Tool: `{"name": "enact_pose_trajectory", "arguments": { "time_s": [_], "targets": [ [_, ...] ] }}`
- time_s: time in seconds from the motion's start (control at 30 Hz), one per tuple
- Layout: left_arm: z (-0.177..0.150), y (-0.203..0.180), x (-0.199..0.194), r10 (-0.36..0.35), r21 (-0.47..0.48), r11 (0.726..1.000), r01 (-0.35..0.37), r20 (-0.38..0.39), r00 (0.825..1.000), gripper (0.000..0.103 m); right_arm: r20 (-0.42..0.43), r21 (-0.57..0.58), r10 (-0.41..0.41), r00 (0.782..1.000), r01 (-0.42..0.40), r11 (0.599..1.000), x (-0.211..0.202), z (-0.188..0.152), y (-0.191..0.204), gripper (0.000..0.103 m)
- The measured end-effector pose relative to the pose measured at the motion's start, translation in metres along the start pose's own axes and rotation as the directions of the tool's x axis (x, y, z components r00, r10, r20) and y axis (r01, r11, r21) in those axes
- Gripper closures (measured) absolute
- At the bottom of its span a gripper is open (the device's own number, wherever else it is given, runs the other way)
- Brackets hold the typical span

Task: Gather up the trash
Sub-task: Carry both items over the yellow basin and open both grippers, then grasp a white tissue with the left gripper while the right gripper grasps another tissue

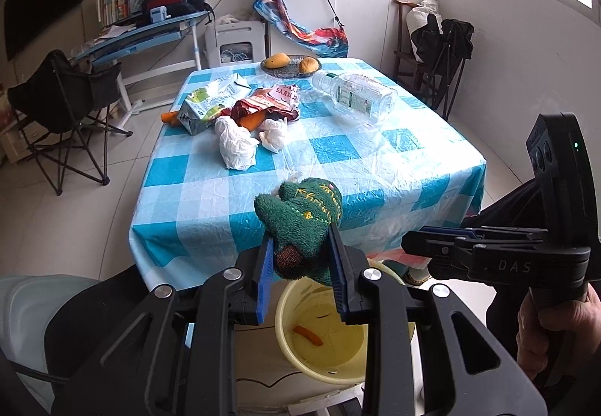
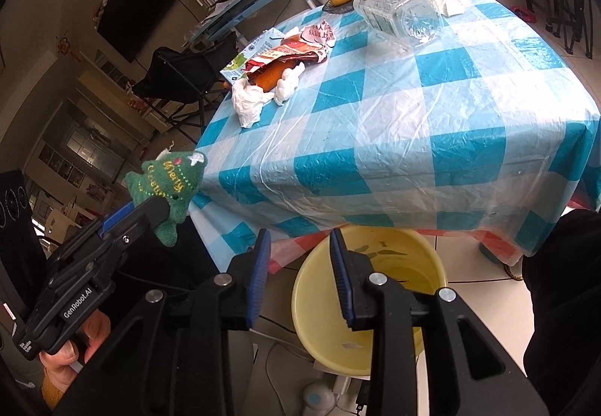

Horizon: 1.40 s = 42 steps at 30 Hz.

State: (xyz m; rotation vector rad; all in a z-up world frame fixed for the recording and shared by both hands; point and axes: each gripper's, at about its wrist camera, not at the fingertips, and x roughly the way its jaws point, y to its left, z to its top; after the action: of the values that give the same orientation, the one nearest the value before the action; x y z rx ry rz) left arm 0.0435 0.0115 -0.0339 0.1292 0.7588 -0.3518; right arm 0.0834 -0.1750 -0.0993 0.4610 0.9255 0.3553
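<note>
My left gripper [image 1: 300, 232] is shut on a green plush Christmas tree toy [image 1: 304, 213], held over the table's near edge above a yellow bucket [image 1: 296, 356]. A carrot piece [image 1: 308, 335] lies in the bucket. My right gripper [image 2: 300, 234] is open and empty, hovering over the bucket [image 2: 323, 322]. The toy [image 2: 169, 183] and left gripper [image 2: 159, 207] show at the left in the right wrist view. On the table lie a crushed carton [image 1: 210, 102], a snack wrapper [image 1: 270, 100], two tissue wads [image 1: 236, 145], a carrot [image 1: 251, 121] and a clear plastic bottle [image 1: 357, 95].
The blue checked tablecloth [image 1: 338, 183] hangs over the table's near edge by the bucket. A plate of fruit [image 1: 291, 65] sits at the far edge. A folding chair [image 1: 64, 104] stands left of the table, and a dark chair [image 1: 443, 52] stands at the far right.
</note>
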Motion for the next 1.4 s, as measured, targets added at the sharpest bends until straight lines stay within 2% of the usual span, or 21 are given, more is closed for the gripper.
{"name": "enact_pose_trajectory", "arguments": {
  "time_s": [0.1, 0.23, 0.3, 0.37, 0.43, 0.47, 0.57, 0.73, 1.03, 1.4],
  "targets": [
    [-0.006, -0.005, 0.003, -0.011, 0.015, 1.0, 0.011, -0.023, 1.0, 0.078, 0.014, 0.007, -0.003, 1.0, 0.003, 1.0, -0.002, 0.0, -0.002, 0.064],
    [-0.014, -0.015, 0.01, -0.049, 0.052, 0.997, 0.054, -0.084, 0.995, 0.074, 0.029, 0.014, -0.005, 1.0, 0.004, 1.0, -0.005, 0.001, -0.004, 0.063],
    [-0.02, -0.022, 0.016, -0.081, 0.079, 0.993, 0.093, -0.137, 0.987, 0.068, 0.035, 0.018, -0.007, 0.999, 0.006, 1.0, -0.006, 0.001, -0.005, 0.063],
    [-0.025, -0.025, 0.018, -0.075, 0.099, 0.991, 0.091, -0.154, 0.985, 0.061, 0.041, 0.024, -0.007, 0.999, 0.007, 1.0, -0.007, 0.001, -0.006, 0.062],
    [-0.028, -0.025, 0.018, -0.09, 0.092, 0.99, 0.107, -0.174, 0.981, 0.046, 0.045, 0.03, -0.008, 0.999, 0.006, 1.0, -0.008, 0.002, -0.007, 0.061],
    [-0.028, -0.023, 0.018, -0.093, 0.087, 0.99, 0.11, -0.177, 0.98, 0.045, 0.046, 0.033, -0.008, 0.999, 0.006, 0.999, -0.008, 0.002, -0.008, 0.061],
    [-0.026, -0.015, 0.015, -0.07, 0.065, 0.995, 0.082, -0.159, 0.985, 0.041, 0.048, 0.038, -0.009, 0.999, 0.007, 0.999, -0.007, 0.003, -0.009, 0.061],
    [-0.016, 0.01, 0.013, -0.01, -0.03, 1.0, 0.006, -0.112, 0.994, 0.036, 0.04, 0.021, -0.017, 0.999, 0.016, 1.0, -0.004, 0.002, -0.005, 0.061],
    [0.004, 0.055, 0.012, 0.087, -0.198, 0.976, -0.091, -0.026, 0.996, 0.029, 0.032, -0.04, -0.037, 0.999, 0.039, 0.998, 0.004, 0.006, 0.006, 0.06],
    [0.045, 0.086, 0.061, 0.137, -0.262, 0.955, -0.137, -0.019, 0.99, 0.027, 0.022, -0.114, -0.049, 0.999, 0.051, 0.992, 0.03, 0.045, 0.017, 0.058]
  ]
}}
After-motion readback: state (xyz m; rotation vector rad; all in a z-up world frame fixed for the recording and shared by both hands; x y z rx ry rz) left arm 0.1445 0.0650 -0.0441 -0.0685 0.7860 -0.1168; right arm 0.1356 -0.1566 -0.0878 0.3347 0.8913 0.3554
